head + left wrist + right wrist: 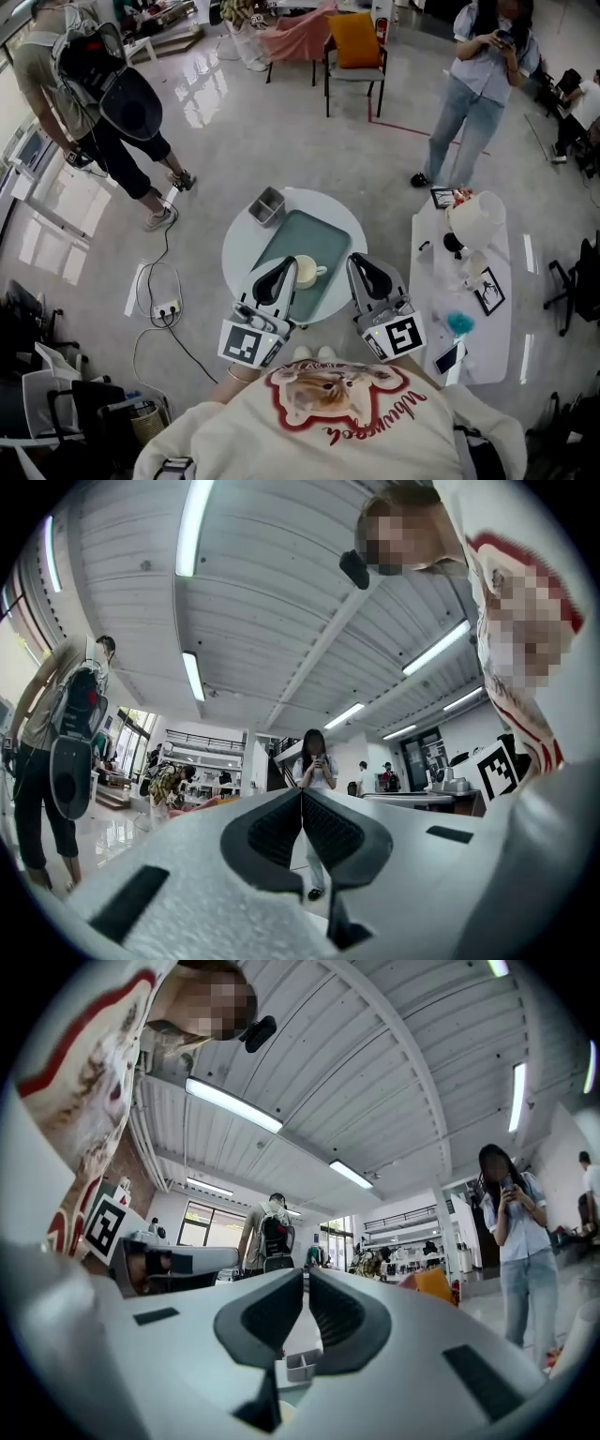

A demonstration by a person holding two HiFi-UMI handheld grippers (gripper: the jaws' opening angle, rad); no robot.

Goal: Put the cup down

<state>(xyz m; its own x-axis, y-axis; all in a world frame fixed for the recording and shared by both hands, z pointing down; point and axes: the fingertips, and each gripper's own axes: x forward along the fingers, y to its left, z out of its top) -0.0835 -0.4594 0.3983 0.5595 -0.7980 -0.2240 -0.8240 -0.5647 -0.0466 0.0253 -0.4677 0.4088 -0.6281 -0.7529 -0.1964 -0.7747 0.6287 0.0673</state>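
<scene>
Between the two claws, close by the left gripper point(284, 270) and a little apart from the right gripper point(360, 266), the cup point(307, 272) stands upright on the grey-green tray point(323, 236) on the round table point(242, 251); each claw's jaws are closed together with nothing held between them

We're in a bright, evenly lit room. Long ceiling strip lights point(192, 527) blaze almost white at the top of both gripper views, and daylight washes in through windows point(202, 1224) at centre left. In the head view the glossy floor point(202, 94) glares at upper left, and shadows are soft. Both gripper views bow hard towards black corners. Nearest the lens, the left gripper point(302, 794) and right gripper point(307, 1277) blur.
</scene>
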